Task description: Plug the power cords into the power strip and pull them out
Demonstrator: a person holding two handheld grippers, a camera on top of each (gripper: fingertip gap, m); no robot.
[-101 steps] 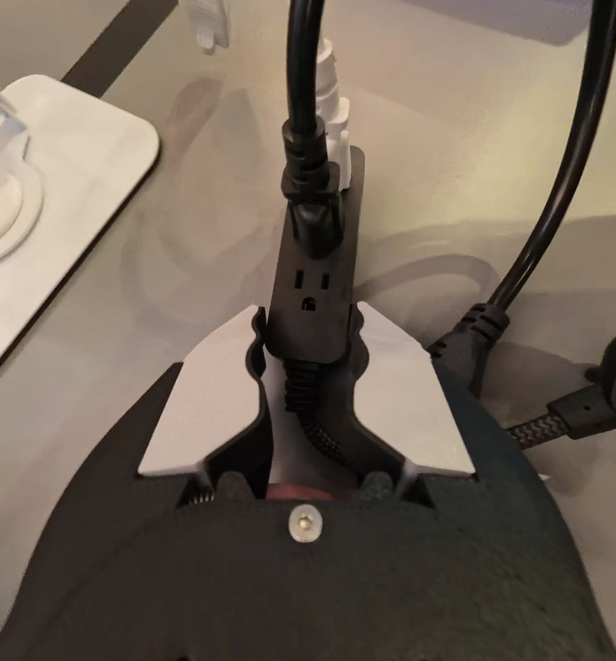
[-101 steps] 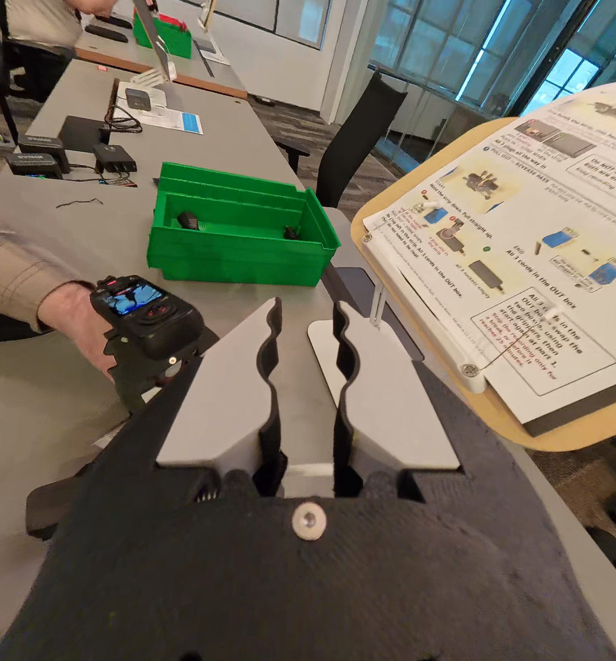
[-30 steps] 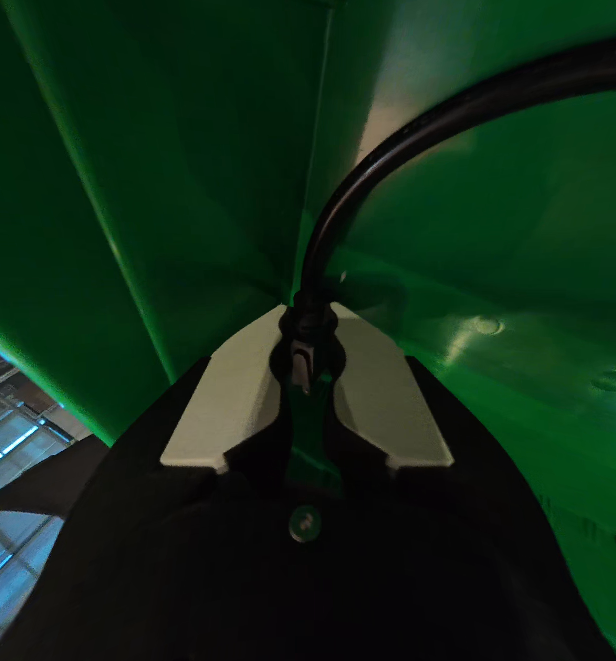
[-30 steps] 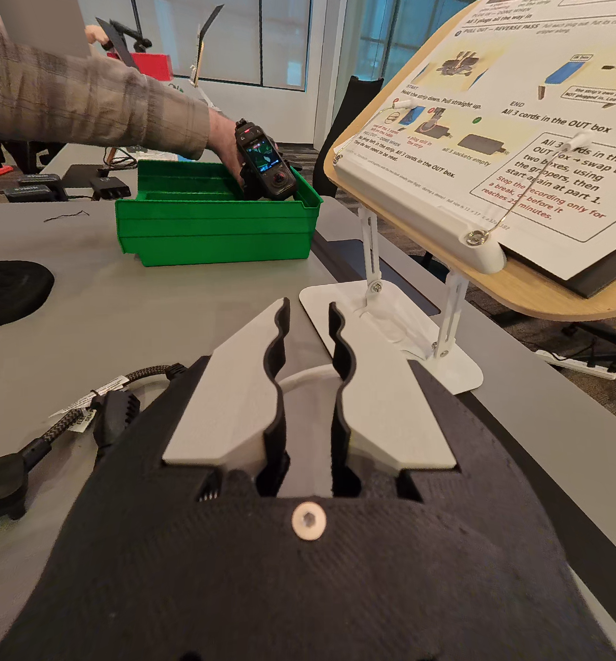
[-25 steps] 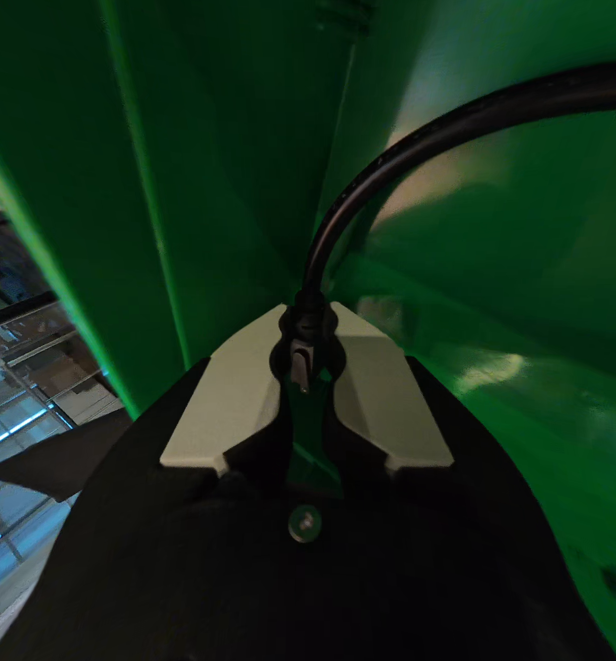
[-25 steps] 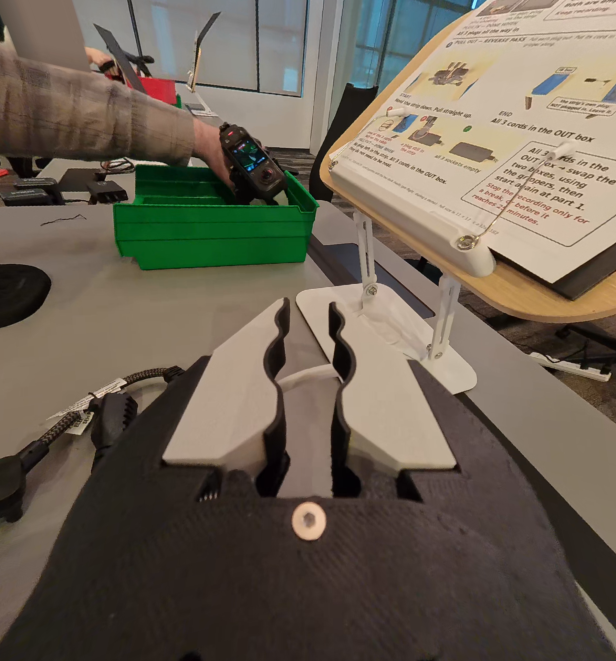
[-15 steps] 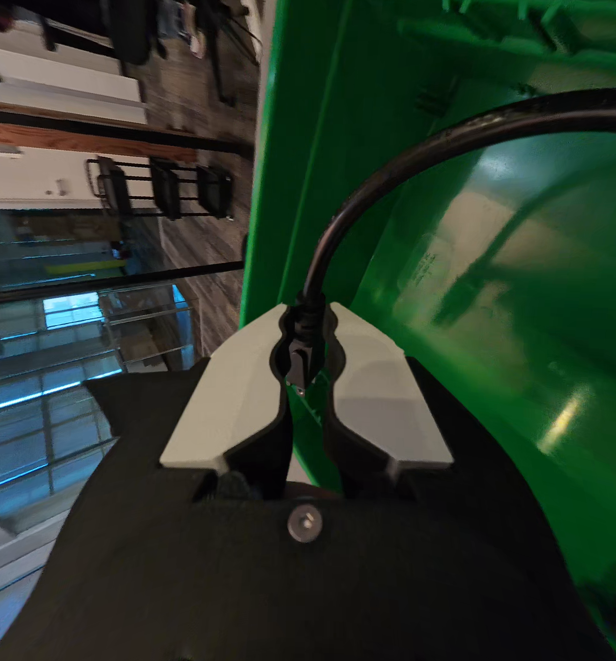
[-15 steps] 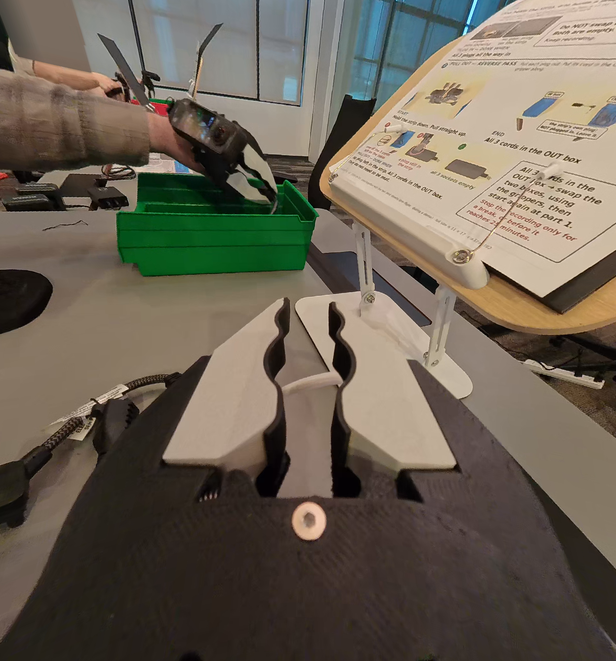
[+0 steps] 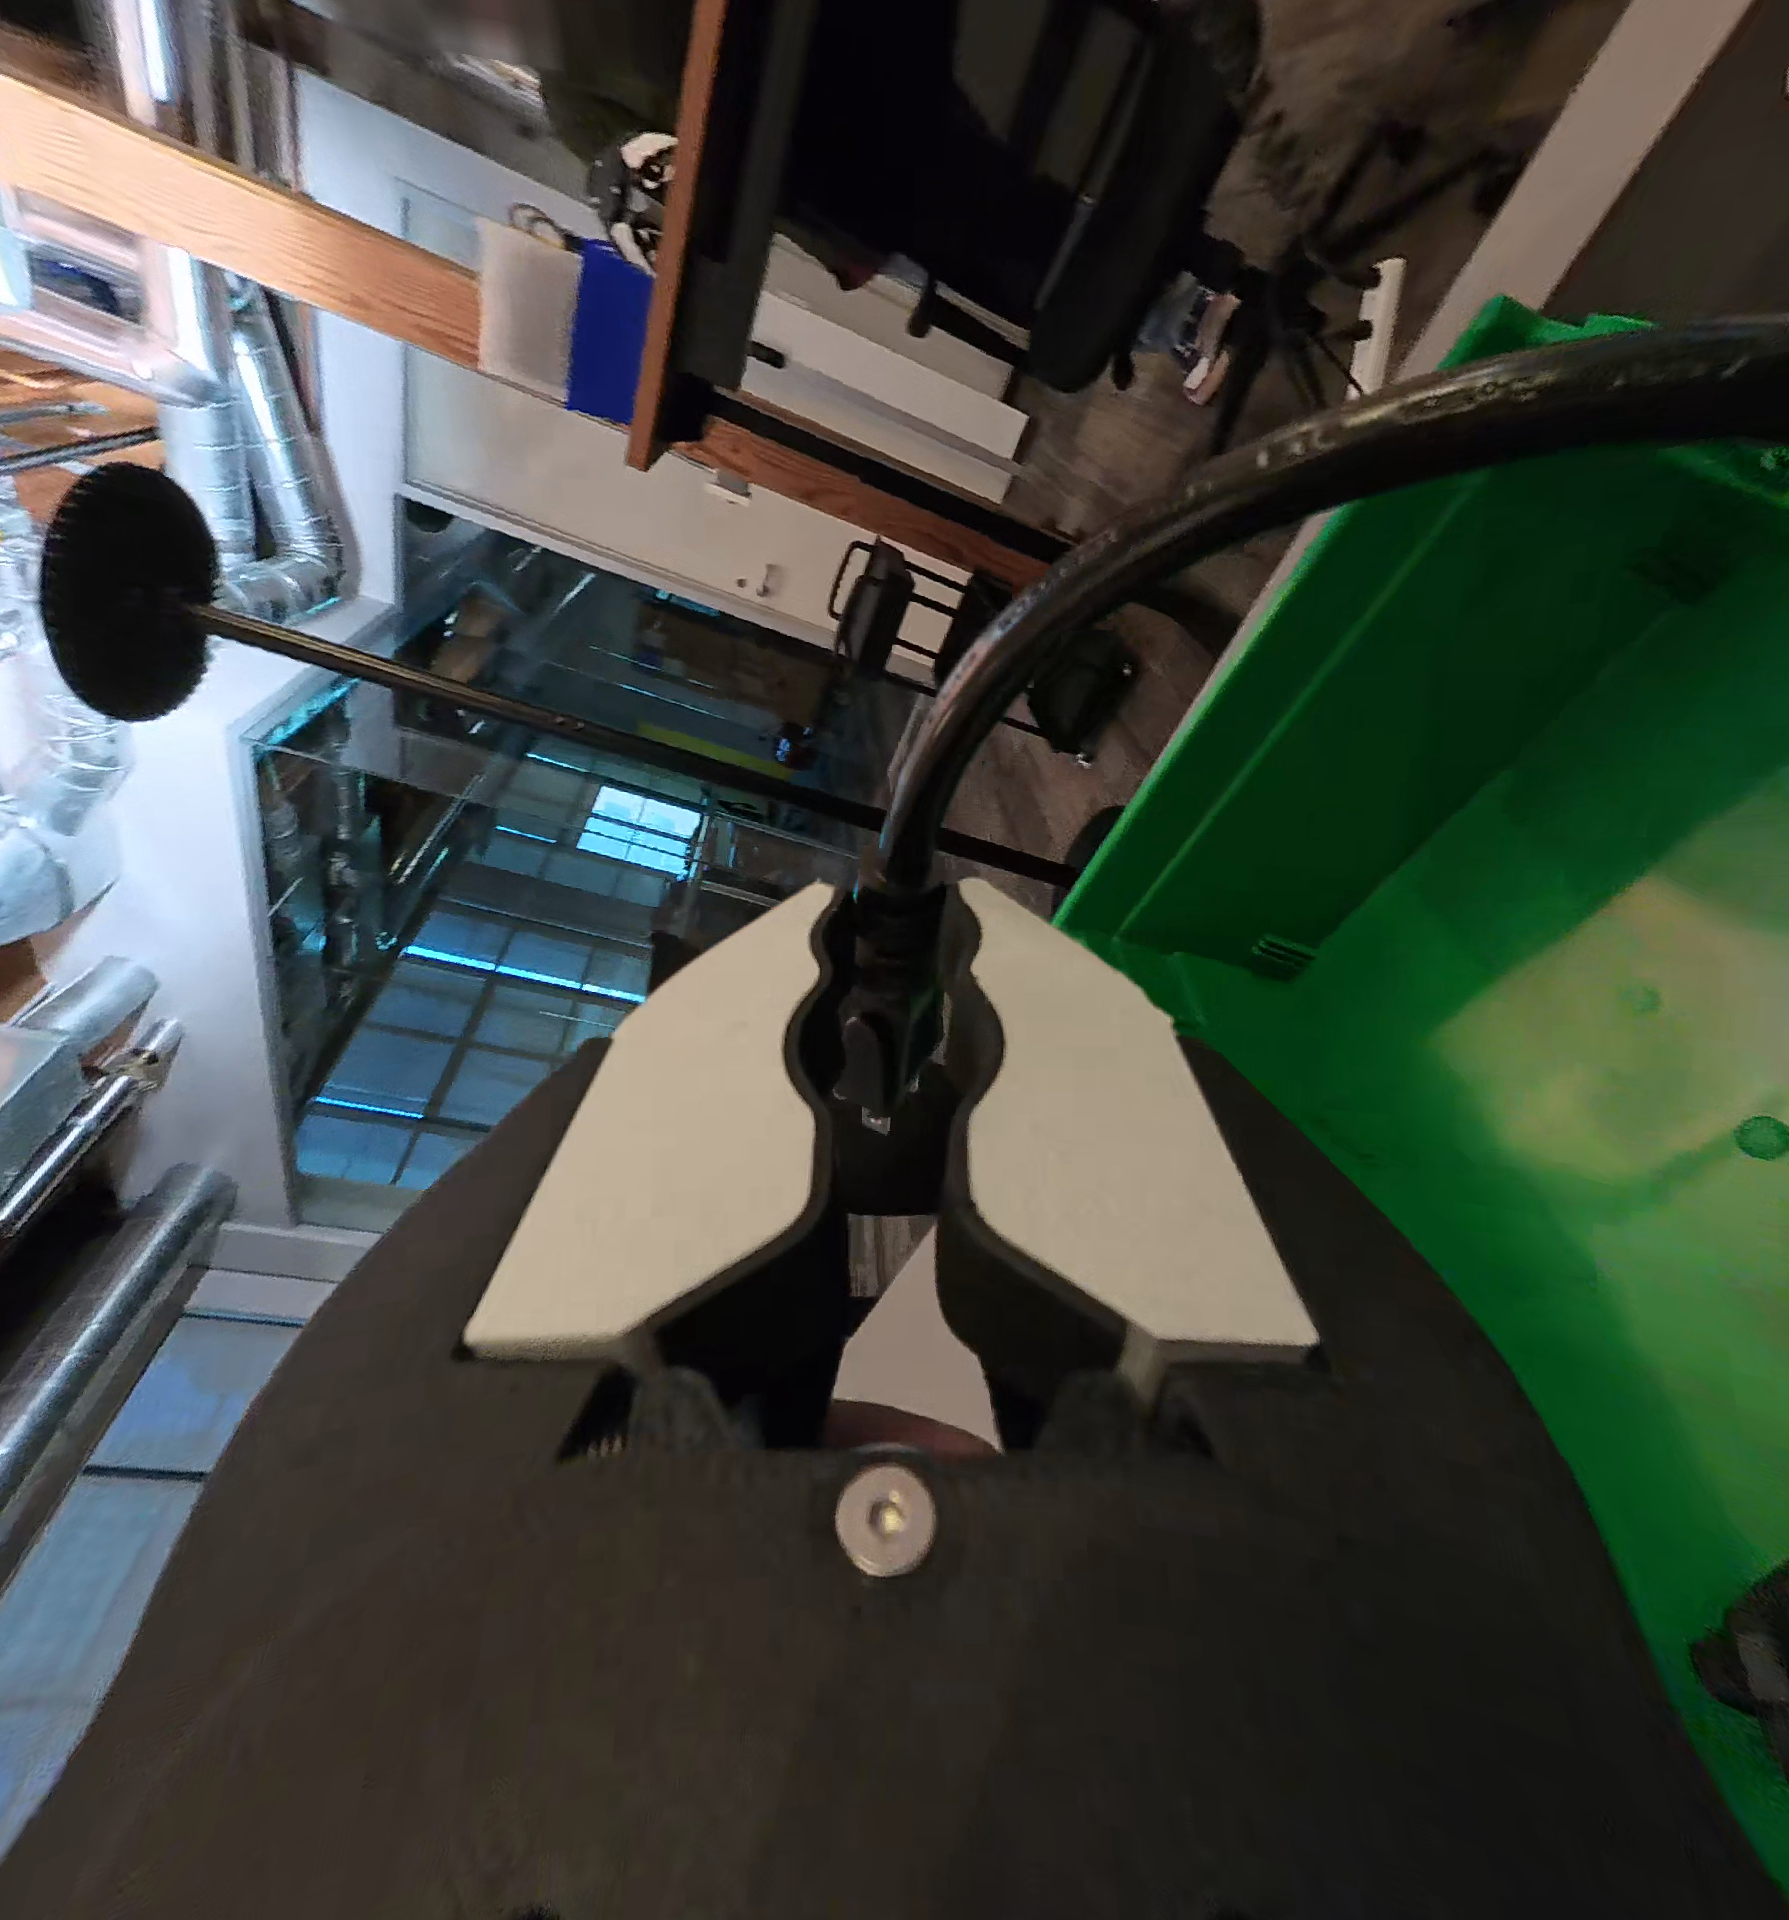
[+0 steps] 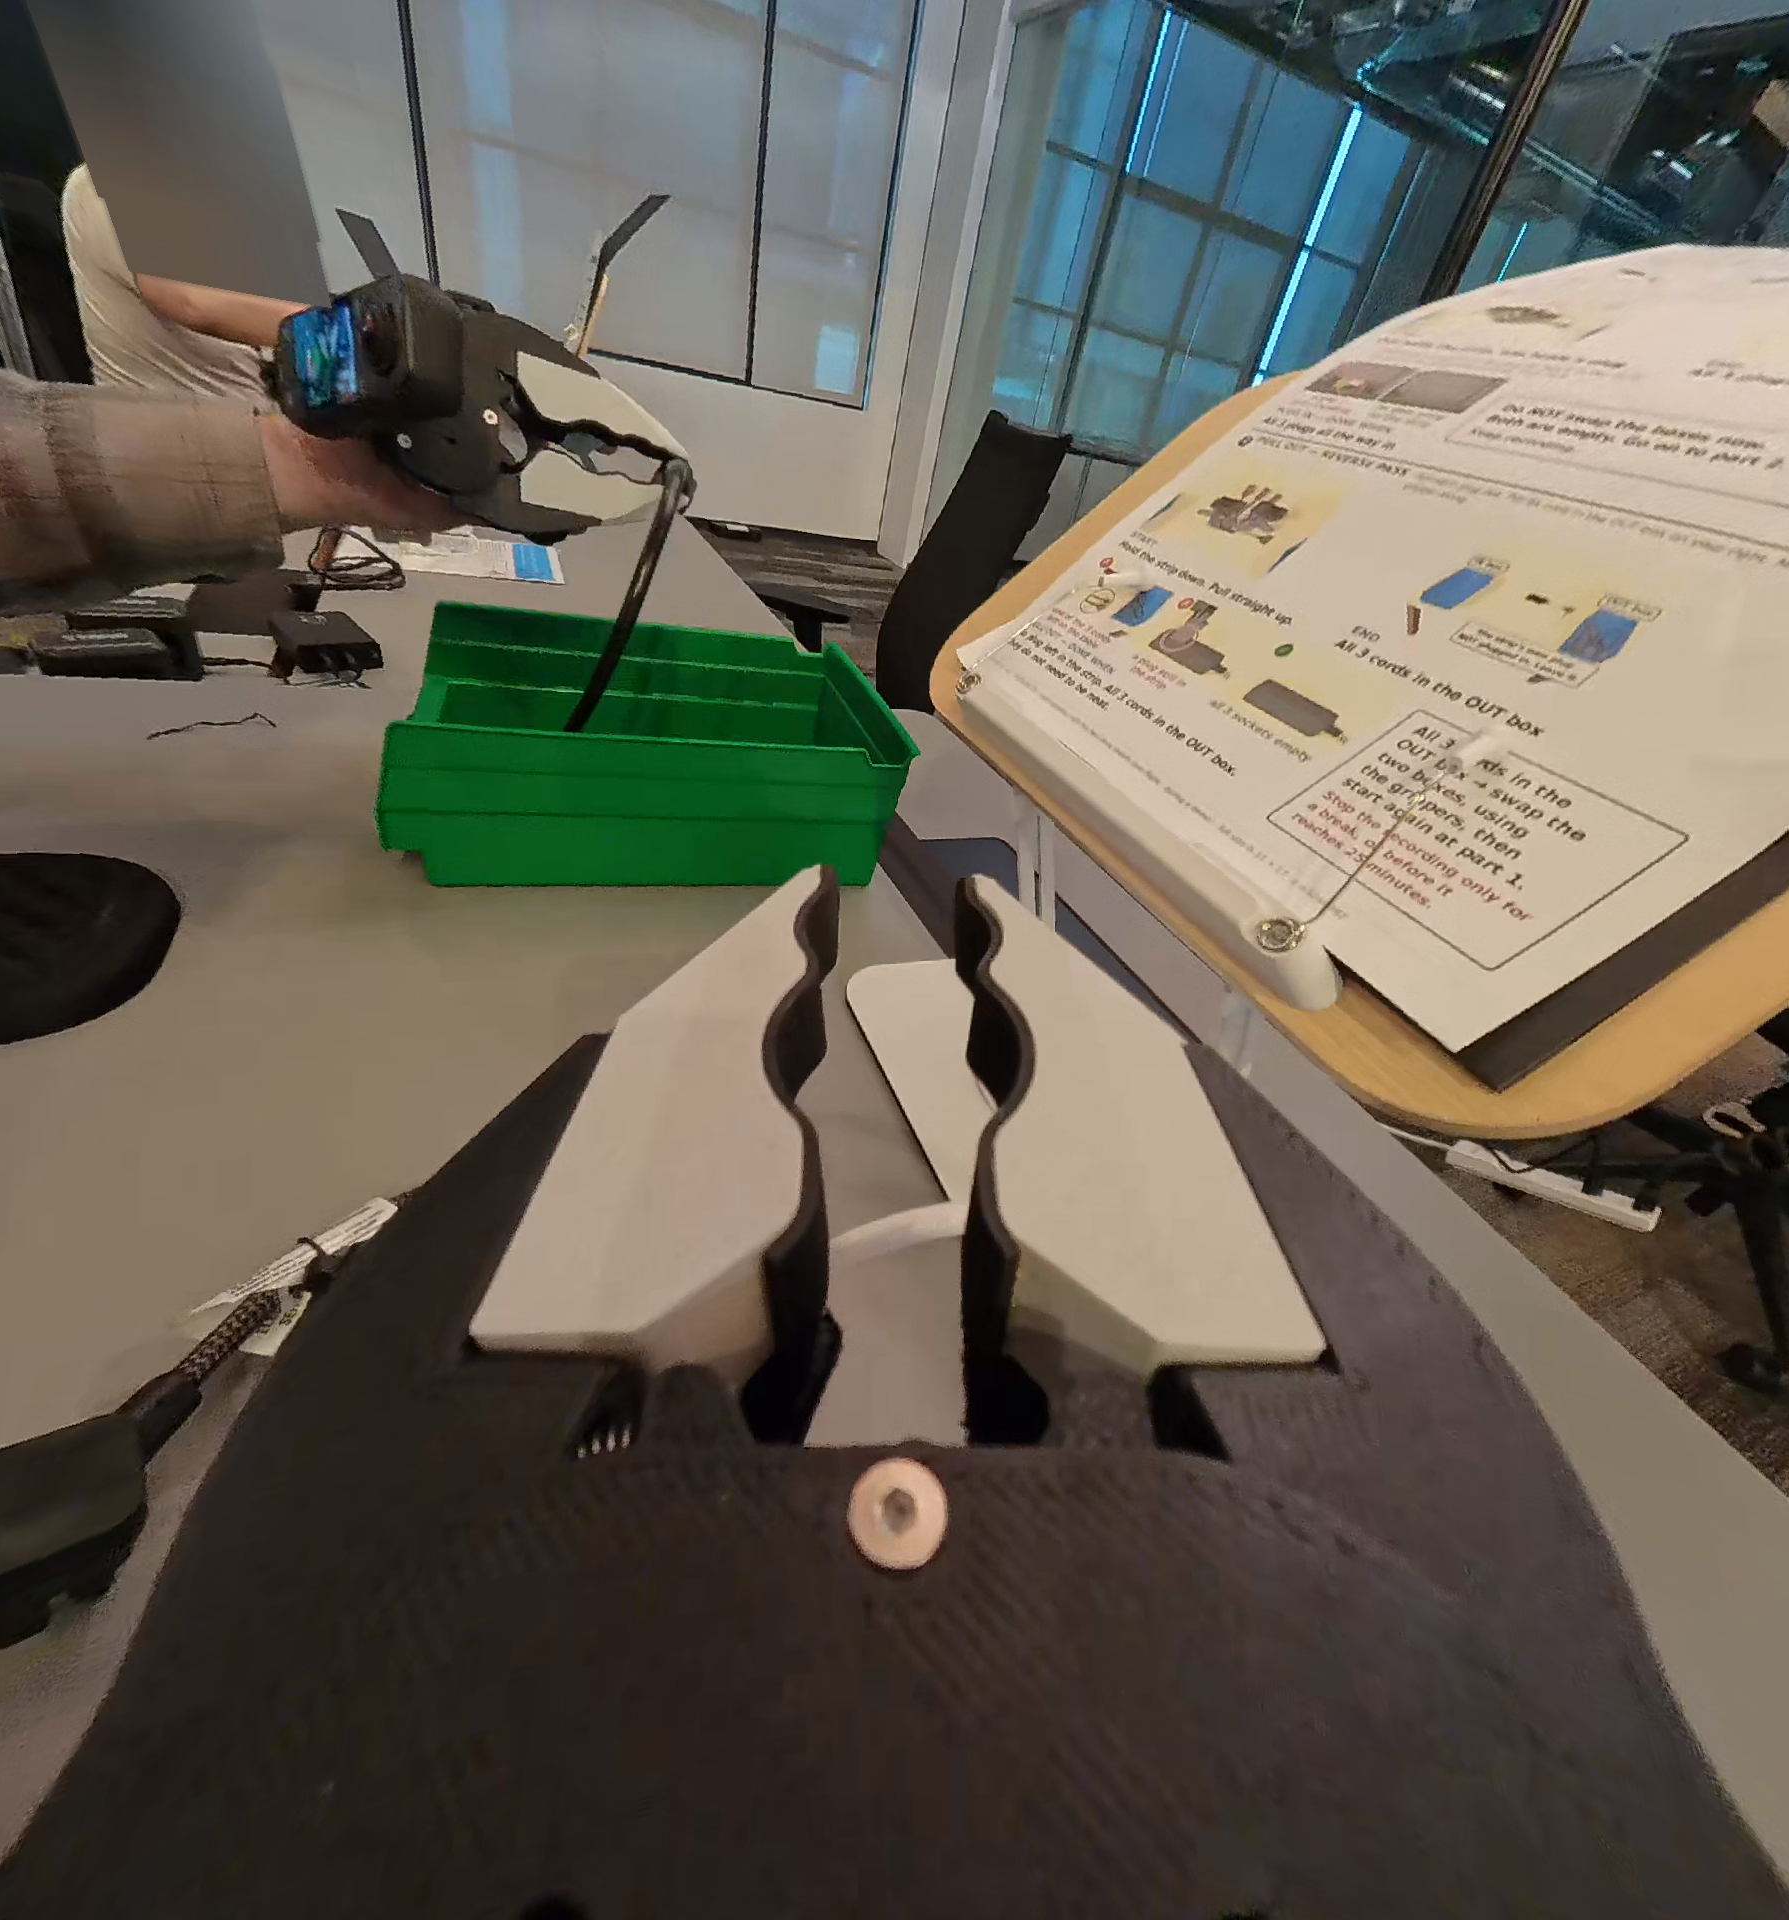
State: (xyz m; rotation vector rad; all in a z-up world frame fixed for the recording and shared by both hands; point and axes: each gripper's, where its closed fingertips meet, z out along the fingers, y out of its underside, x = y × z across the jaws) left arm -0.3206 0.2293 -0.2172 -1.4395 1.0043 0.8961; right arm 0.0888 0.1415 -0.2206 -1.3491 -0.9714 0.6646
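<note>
My left gripper (image 9: 895, 896) is shut on the end of a thick black power cord (image 9: 1077, 582). It holds the cord in the air above a green bin (image 9: 1492, 935). In the right wrist view the left gripper (image 10: 651, 473) is high at the far left, and the cord (image 10: 630, 613) hangs from it down into the green bin (image 10: 641, 821). My right gripper (image 10: 895, 894) is open and empty, low over the grey table (image 10: 350, 1039). A braided cable with a black plug (image 10: 38, 1496) lies on the table at my near left.
An instruction board (image 10: 1389, 727) on a white stand (image 10: 911, 1029) stands to the right. A black mat (image 10: 28, 945) lies at the left. Black adapters (image 10: 318, 634) sit behind the bin. Another black plug (image 9: 1783, 1683) lies inside the bin. One gripper's finger ends stand about 40 centimetres off the other's.
My left gripper has risen out of the green bin with the cord in it and now holds it above the bin. The right gripper has tilted up a little.
</note>
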